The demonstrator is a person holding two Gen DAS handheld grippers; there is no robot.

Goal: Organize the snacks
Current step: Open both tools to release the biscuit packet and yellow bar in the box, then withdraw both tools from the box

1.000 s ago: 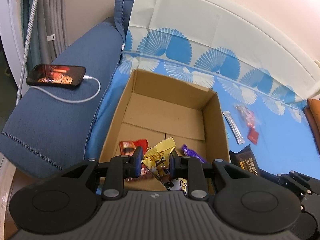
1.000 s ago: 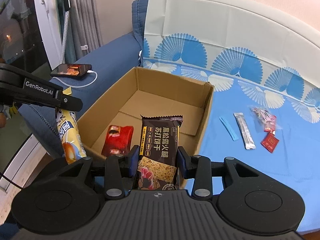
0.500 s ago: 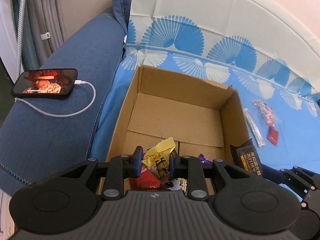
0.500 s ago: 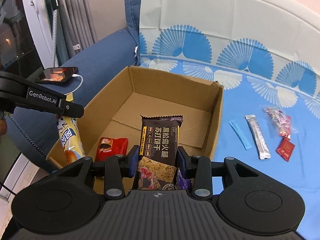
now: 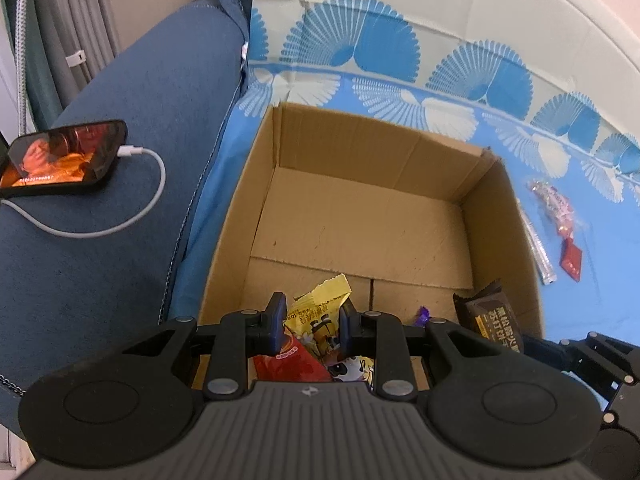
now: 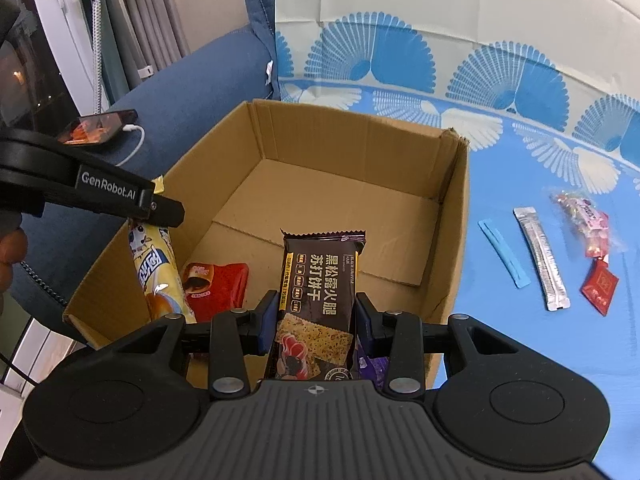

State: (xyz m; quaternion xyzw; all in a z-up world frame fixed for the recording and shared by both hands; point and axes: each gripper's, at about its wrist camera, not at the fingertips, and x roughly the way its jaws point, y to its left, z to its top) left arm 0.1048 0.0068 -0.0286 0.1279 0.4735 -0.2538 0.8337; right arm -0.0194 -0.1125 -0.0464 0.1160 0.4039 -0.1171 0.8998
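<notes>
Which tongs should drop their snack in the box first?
Probably the right tongs: their dark cracker pack hangs well inside the cardboard box. The left tongs hold the yellow packet near the box's corner.

Likely a home living room, blue sofa (image 5: 100, 260), charging phone (image 5: 60, 160) on armrest, patterned cover (image 6: 440, 60), curtains (image 6: 132, 12)

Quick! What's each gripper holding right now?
Left gripper: shut on a yellow snack packet.
Right gripper: shut on a dark brown cracker packet.
</notes>
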